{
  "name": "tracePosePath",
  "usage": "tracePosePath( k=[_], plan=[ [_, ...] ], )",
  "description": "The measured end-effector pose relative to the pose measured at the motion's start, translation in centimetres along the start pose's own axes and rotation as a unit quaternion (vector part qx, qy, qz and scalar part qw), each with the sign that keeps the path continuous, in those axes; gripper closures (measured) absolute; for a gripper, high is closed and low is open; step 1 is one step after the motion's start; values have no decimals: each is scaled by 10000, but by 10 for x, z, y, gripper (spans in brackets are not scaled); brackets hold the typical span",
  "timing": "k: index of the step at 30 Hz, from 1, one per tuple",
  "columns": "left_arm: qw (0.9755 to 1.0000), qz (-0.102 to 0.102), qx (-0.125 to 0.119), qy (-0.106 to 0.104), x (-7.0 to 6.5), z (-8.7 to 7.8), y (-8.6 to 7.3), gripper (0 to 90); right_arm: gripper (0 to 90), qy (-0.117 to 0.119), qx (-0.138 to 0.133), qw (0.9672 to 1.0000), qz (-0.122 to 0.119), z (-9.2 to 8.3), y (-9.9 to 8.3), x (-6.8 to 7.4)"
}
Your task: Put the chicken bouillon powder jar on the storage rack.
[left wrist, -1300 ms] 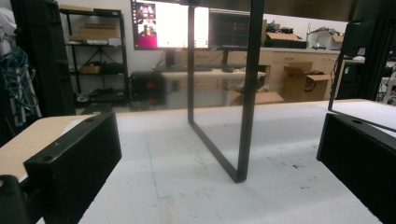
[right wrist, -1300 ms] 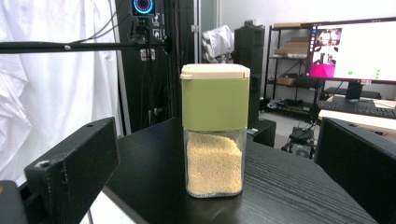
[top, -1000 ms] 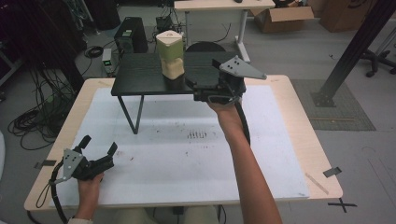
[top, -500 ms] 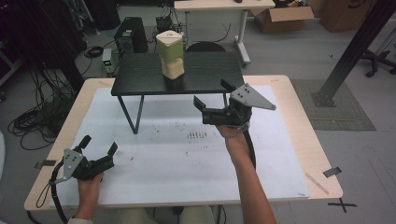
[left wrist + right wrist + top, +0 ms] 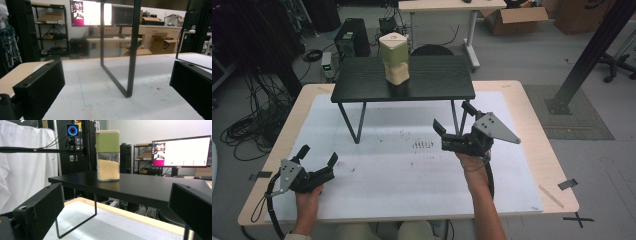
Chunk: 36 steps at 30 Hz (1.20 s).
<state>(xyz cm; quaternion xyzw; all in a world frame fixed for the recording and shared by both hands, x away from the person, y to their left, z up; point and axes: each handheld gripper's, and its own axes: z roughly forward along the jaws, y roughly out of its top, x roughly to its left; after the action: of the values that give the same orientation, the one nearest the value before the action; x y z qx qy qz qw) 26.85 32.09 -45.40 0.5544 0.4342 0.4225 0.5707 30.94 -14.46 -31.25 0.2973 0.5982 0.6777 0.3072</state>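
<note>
- The right tool (image 5: 455,131), black with a grey three-cornered plate on top, is held above the white-covered wooden bench (image 5: 522,165), its jaws wide apart with nothing between them.
- In the right gripper view those jaws frame a clear square-sided container with a green lid (image 5: 107,155), part full of pale yellow grains.
- That container (image 5: 395,65) stands upright on the small black raised table (image 5: 362,85), near its back edge.
- The left tool (image 5: 316,161) sits low at the bench's near left corner, jaws likewise spread and empty.
- Ahead of it, in the left gripper view, a thin black metal table leg (image 5: 131,50) stands on the white sheet.
</note>
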Motion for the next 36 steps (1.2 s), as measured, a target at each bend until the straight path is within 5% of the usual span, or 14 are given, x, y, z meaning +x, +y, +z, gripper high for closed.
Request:
tracePosePath(
  k=[13, 36],
  plan=[
    [10000, 14, 4, 2, 0, 0, 0, 2, 0, -595, 122, 9980, -164, -34, -38, -11],
    [10000, 42, 22, 3, -1, 1, 0, 2, 0, -1279, 434, 9904, 296, -78, -113, -39]
  ],
)
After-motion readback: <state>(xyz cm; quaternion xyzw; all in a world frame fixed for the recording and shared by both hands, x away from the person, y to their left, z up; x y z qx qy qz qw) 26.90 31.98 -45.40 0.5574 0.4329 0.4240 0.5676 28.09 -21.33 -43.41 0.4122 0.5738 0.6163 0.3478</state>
